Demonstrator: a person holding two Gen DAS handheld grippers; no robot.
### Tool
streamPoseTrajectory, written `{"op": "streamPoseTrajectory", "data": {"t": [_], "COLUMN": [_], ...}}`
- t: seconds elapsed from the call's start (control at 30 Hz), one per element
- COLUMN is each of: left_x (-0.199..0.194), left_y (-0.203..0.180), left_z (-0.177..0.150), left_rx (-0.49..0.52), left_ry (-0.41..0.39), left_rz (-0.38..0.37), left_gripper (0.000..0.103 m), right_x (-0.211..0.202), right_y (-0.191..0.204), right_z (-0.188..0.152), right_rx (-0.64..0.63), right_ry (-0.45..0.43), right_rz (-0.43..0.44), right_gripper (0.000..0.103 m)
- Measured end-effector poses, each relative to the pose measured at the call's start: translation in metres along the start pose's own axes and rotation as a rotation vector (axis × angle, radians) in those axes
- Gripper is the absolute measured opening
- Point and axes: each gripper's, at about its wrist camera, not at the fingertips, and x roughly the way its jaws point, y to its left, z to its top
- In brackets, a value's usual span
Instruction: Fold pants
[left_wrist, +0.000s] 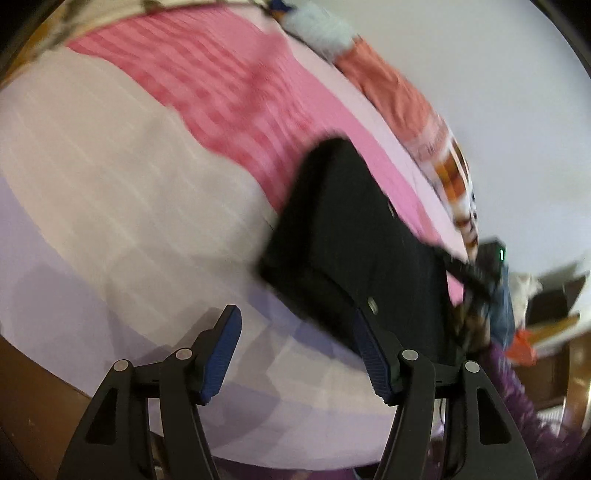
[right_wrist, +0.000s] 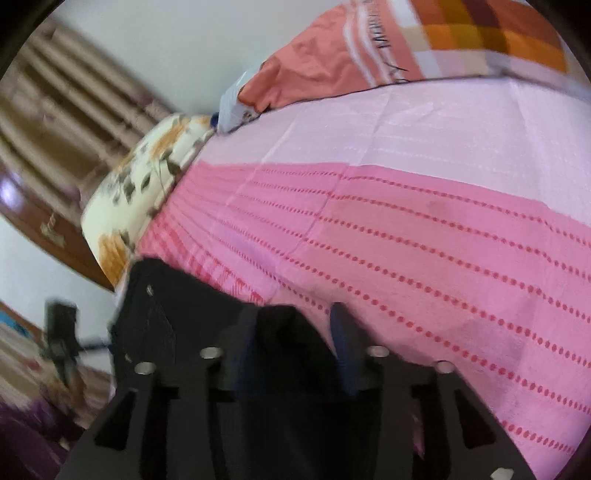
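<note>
Left gripper (left_wrist: 295, 325) hangs over the pale part of the bedspread (left_wrist: 122, 206), jaws spread wide, nothing between the blue pads (left_wrist: 221, 354). The black pants (left_wrist: 354, 236) lie folded on the bed just ahead and to its right, stretching across the pink stripes toward the bed's edge; the right pad sits right at the pants' near edge, though blur keeps me from saying whether it touches. Right gripper (right_wrist: 293, 317) is low over the pants (right_wrist: 184, 306), dark cloth bunched between its fingers, jaws only partly closed. A firm pinch? Can't tell, it's all black on black. Orange pillow (right_wrist: 369, 48) beyond.
</note>
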Motion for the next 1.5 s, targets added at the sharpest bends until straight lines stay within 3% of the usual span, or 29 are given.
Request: {"op": "streamPoseTrajectory", "data": {"t": [0.07, 0.17, 0.23, 0.3, 0.33, 0.47, 0.6, 0.67, 0.87, 1.03, 1.1, 1.27, 1.43, 1.5], "left_x": [0.014, 0.021, 0.02, 0.017, 0.013, 0.005, -0.009, -0.007, 0.016, 0.017, 0.01, -0.018, 0.022, 0.025], "left_y": [-0.014, -0.027, -0.035, -0.04, -0.044, -0.056, -0.079, -0.08, -0.042, -0.051, -0.067, -0.112, -0.055, -0.049], "left_z": [-0.004, -0.003, 0.003, 0.006, 0.008, 0.011, 0.012, 0.013, 0.016, 0.023, 0.028, 0.028, 0.022, 0.013], "left_rx": [0.023, 0.059, 0.087, 0.11, 0.121, 0.174, 0.284, 0.309, 0.208, 0.216, 0.257, 0.442, 0.348, 0.375], "left_ry": [0.034, 0.019, -0.006, -0.026, -0.045, -0.105, -0.203, -0.214, -0.11, -0.097, -0.123, -0.293, -0.131, -0.131], "left_rz": [-0.03, -0.006, 0.01, 0.025, 0.034, 0.048, 0.057, 0.061, 0.076, 0.054, 0.041, 0.031, 0.108, 0.123], "left_gripper": [0.063, 0.059, 0.04, 0.026, 0.023, 0.02, 0.019, 0.019, 0.019, 0.019, 0.019, 0.019, 0.019, 0.02], "right_x": [-0.018, -0.051, -0.071, -0.085, -0.089, -0.095, -0.081, -0.065, -0.04, -0.036, -0.037, -0.039, -0.032, -0.029], "right_y": [-0.003, 0.013, 0.033, 0.049, 0.055, 0.07, 0.08, 0.082, 0.077, 0.084, 0.089, 0.096, 0.094, 0.097], "right_z": [-0.003, -0.026, -0.054, -0.083, -0.098, -0.16, -0.206, -0.22, -0.228, -0.217, -0.215, -0.217, -0.219, -0.218], "right_rx": [0.065, 0.095, 0.099, 0.134, 0.156, 0.292, 0.384, 0.424, 0.513, 0.502, 0.477, 0.433, 0.438, 0.434], "right_ry": [-0.053, -0.115, -0.141, -0.157, -0.162, -0.167, -0.141, -0.119, -0.099, -0.101, -0.099, -0.106, -0.086, -0.073], "right_rz": [-0.016, 0.046, 0.128, 0.217, 0.263, 0.393, 0.44, 0.463, 0.484, 0.493, 0.49, 0.496, 0.517, 0.524], "right_gripper": [0.048, 0.048, 0.051, 0.064, 0.067, 0.07, 0.072, 0.072, 0.072, 0.074, 0.074, 0.075, 0.077, 0.077]}}
